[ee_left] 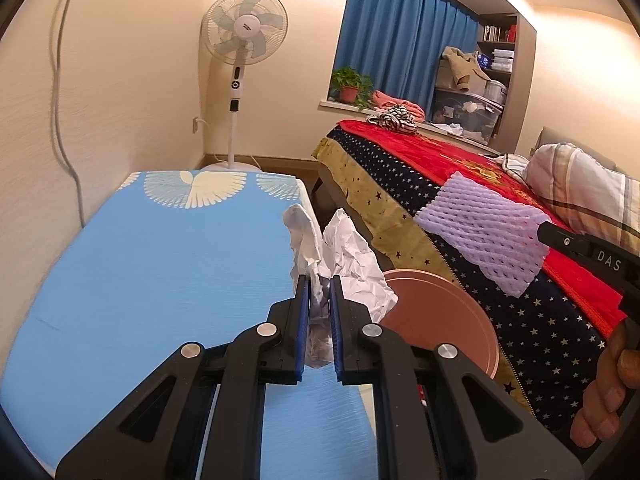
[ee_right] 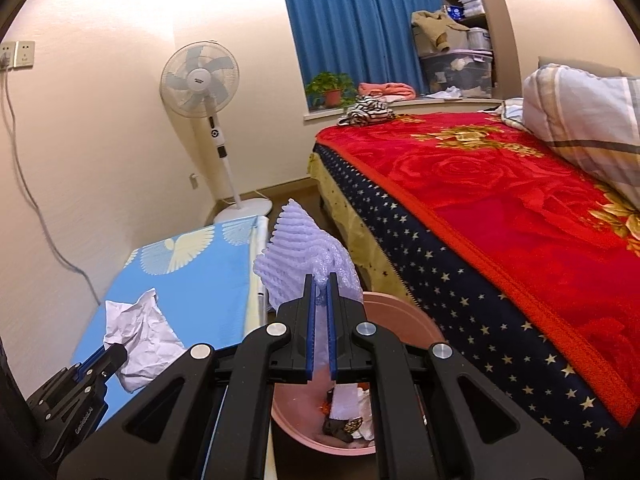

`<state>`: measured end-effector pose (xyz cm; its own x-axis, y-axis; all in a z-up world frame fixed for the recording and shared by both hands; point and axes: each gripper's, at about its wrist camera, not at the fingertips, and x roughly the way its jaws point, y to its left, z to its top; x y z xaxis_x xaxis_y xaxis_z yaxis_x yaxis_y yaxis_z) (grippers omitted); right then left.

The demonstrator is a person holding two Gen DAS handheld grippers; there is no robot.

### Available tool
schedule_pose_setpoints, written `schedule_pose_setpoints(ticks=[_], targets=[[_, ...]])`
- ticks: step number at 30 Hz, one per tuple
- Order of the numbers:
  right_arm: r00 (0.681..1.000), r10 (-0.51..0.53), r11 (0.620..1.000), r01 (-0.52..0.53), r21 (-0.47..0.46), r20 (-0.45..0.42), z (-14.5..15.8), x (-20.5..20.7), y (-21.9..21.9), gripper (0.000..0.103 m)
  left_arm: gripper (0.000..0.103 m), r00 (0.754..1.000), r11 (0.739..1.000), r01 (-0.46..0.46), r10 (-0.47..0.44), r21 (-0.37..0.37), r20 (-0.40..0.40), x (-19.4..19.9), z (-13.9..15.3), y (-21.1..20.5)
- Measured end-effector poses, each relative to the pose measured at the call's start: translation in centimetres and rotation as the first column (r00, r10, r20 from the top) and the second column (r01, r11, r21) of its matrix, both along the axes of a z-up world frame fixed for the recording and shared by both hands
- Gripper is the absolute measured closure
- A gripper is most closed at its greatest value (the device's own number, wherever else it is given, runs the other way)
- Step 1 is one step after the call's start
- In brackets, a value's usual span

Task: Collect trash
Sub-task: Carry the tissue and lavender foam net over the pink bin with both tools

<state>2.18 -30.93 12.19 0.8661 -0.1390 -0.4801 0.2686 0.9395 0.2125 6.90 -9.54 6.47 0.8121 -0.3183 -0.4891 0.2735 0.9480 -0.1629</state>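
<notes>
The left gripper (ee_left: 320, 280) is squeezing a crumpled white paper ball (ee_left: 352, 268) between its blue pads. The paper is hanging in the air at the edge of the light blue table with white feather shapes (ee_left: 140, 280), just beside the round pink trash bin (ee_left: 448, 312). The right gripper (ee_right: 321, 280) is pinching a pale purple foam net (ee_right: 304, 248) tight in its jaws, and the net is hanging right over the bin. The bin is sitting on the floor between the table and the bed with the red flower blanket (ee_right: 500, 216). It is already holding some scraps. Both pieces are being held up high, probably so they can drop into the bin when the jaws let go.
</notes>
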Motion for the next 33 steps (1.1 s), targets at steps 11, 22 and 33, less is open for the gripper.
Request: schedule_pose_setpoints(ticks=[11,22,33], targets=[[0.998,-0.065,0.998,0.065,-0.027,-0.018,-0.5,0.1,-1.0,0.098,0.093,0.999,0.999,0.045,-0.045,-0.009,-0.013,1.0,-0.7,-2.3],[0.993,-0.116,0.991,0.114,-0.07,-0.031,-1.0,0.4,-1.6,0.098,0.093,0.996,0.996,0.089,-0.09,-0.019,-0.03,1.9,-1.7,-4.8],[0.988,-0.146,0.987,0.141,-0.073,-0.06,-2.0,1.0,-2.4,0.098,0.093,0.992,0.993,0.11,-0.112,-0.037,-0.059,3.2,-2.9,-6.2]])
